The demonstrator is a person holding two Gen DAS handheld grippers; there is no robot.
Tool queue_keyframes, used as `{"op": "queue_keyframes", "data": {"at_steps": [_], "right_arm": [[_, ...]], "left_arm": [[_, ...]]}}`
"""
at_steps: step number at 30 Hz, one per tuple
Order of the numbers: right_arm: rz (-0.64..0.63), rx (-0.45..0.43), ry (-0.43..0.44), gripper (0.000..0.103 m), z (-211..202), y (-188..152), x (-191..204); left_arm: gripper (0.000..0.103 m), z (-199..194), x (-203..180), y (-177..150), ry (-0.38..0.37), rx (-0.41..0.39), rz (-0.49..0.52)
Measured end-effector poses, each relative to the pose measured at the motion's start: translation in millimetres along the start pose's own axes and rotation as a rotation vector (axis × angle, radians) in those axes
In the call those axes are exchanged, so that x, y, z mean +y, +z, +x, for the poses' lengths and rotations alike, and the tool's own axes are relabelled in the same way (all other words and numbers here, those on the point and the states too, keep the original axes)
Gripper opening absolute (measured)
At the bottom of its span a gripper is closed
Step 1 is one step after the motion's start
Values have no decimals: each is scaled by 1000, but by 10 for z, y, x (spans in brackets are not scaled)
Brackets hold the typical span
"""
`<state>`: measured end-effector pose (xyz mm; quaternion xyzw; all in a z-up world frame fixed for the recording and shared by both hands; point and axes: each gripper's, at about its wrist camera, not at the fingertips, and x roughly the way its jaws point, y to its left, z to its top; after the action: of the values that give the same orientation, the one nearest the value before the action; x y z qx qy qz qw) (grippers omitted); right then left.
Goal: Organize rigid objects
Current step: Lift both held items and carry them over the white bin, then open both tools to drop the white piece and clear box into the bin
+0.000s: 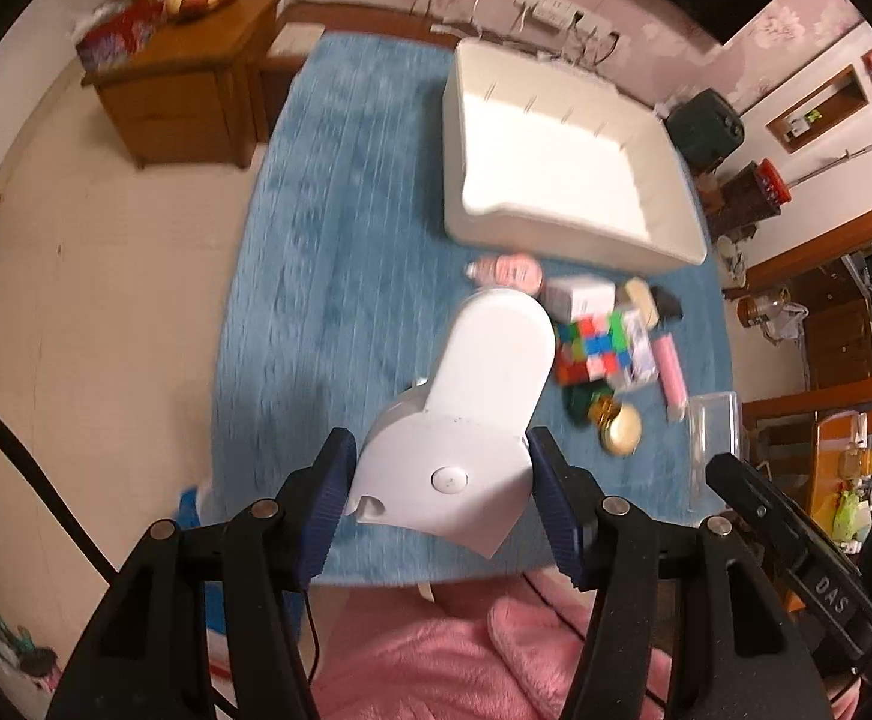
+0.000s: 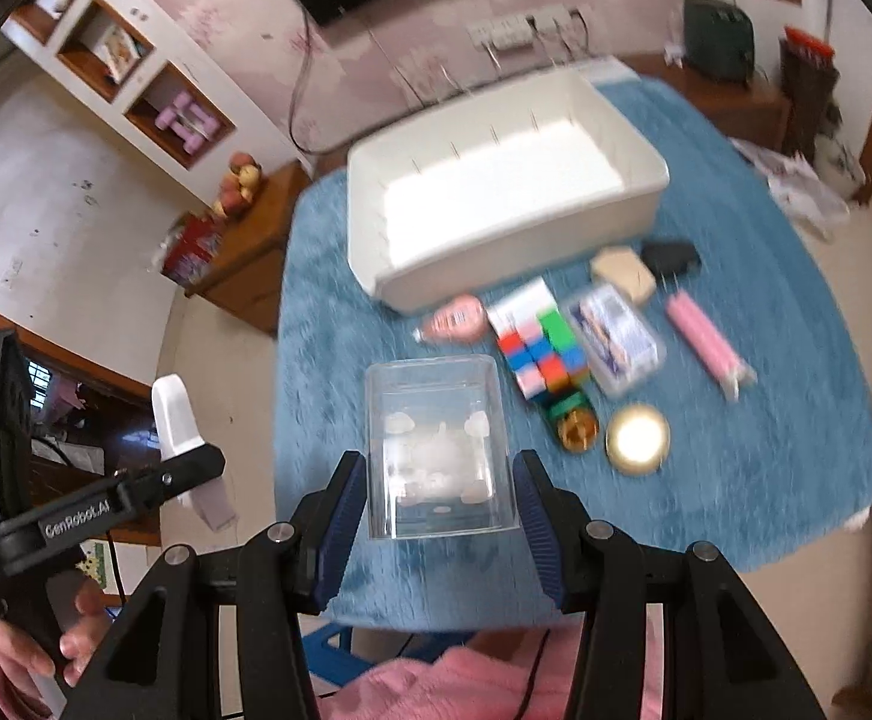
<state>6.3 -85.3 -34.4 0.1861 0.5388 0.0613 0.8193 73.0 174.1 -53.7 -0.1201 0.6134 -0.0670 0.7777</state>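
Both pairs of jaws are clamped on loads. Left gripper (image 1: 442, 498) pinches the broad lower end of a white plastic device (image 1: 472, 420) between its blue pads; the device's long axis runs straight out ahead of the fingers, its rounded far end aimed toward the clutter. Right gripper (image 2: 440, 510) squeezes a clear plastic box (image 2: 436, 444) by its two side walls, the box likewise jutting forward from the fingers above the blue mat (image 2: 766, 420).

Beyond both loads, a cluster lies on the mat: a colour cube (image 2: 541, 354), a pink tube (image 2: 709, 342), a round gold tin (image 2: 637, 438). Farther out stands the empty white bin (image 2: 646, 171), its open top facing up. From either gripper the bin lies ahead, past the clutter; in my judgement the right hand's box has the more direct line to it.
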Motion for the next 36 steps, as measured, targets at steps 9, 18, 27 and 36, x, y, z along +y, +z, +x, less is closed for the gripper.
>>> {"op": "queue_keyframes", "data": {"at_steps": [9,18,27,36], "right_arm": [[-67,-130,0,51,-105,500,-24],[-111,-244,-7,51,-66,1039,-210],[-174,-312,22,51,213,1518,-430],[-263,-341,86,50,651,1913,-653]], "left_arm": [[62,-131,-265,555,-3,-161,56],[62,-116,-648,1007,-50,-338,127],[62,149,-1052,1237,-117,-461,226],[62,628,-1221,1628,-99,-463,193]]}}
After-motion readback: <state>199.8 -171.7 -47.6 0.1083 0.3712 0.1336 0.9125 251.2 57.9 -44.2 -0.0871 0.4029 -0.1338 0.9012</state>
